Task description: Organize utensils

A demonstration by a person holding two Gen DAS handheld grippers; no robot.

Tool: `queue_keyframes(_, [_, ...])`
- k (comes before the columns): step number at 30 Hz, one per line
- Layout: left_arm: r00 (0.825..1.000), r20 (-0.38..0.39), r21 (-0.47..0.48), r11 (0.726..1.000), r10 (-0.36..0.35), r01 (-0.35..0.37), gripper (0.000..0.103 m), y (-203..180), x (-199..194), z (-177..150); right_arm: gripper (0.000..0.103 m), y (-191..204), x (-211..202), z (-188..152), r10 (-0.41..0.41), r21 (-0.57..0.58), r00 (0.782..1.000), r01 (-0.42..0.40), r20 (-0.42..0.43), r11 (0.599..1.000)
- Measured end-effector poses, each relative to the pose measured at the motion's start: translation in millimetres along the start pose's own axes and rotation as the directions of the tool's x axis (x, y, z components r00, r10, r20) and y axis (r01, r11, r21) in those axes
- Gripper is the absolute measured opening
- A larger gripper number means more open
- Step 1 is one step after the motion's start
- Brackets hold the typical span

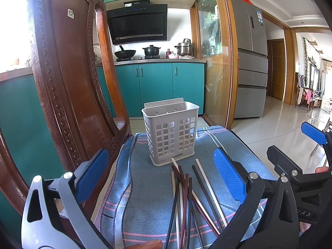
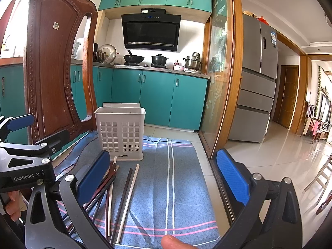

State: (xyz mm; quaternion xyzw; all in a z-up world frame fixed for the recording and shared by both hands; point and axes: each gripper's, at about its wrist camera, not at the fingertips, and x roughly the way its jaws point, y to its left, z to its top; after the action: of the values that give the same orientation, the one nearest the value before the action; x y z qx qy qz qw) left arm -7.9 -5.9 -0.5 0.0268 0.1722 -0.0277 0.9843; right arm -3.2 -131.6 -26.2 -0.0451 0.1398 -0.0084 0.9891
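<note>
A white perforated utensil holder (image 1: pixel 171 132) stands upright and empty on a blue striped cloth (image 1: pixel 145 197); it also shows in the right wrist view (image 2: pixel 120 132). Several chopsticks (image 1: pixel 186 195), dark, reddish and white, lie loose on the cloth in front of it, also seen in the right wrist view (image 2: pixel 116 197). My left gripper (image 1: pixel 159 180) is open above the chopsticks, holding nothing. My right gripper (image 2: pixel 164 178) is open and empty, to the right of the chopsticks; its blue finger pad (image 1: pixel 313 132) shows at the right of the left wrist view.
A carved wooden chair back (image 1: pixel 68 72) rises close on the left (image 2: pixel 56 68). The cloth's right edge (image 2: pixel 207 176) drops to a tiled floor (image 2: pixel 280 155). Teal kitchen cabinets (image 1: pixel 155 85) and a fridge (image 1: pixel 251 62) stand behind.
</note>
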Motion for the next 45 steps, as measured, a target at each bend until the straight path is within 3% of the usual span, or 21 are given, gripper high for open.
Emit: queue_keyframes(45, [1.000,-0.011,0.009,1.000,0.001,-0.001,0.100,0.4,4.7,-1.0,0.100,2.5,-0.3,-0.6,-0.019,-0.021,1.000,0.019,0.000,1.000])
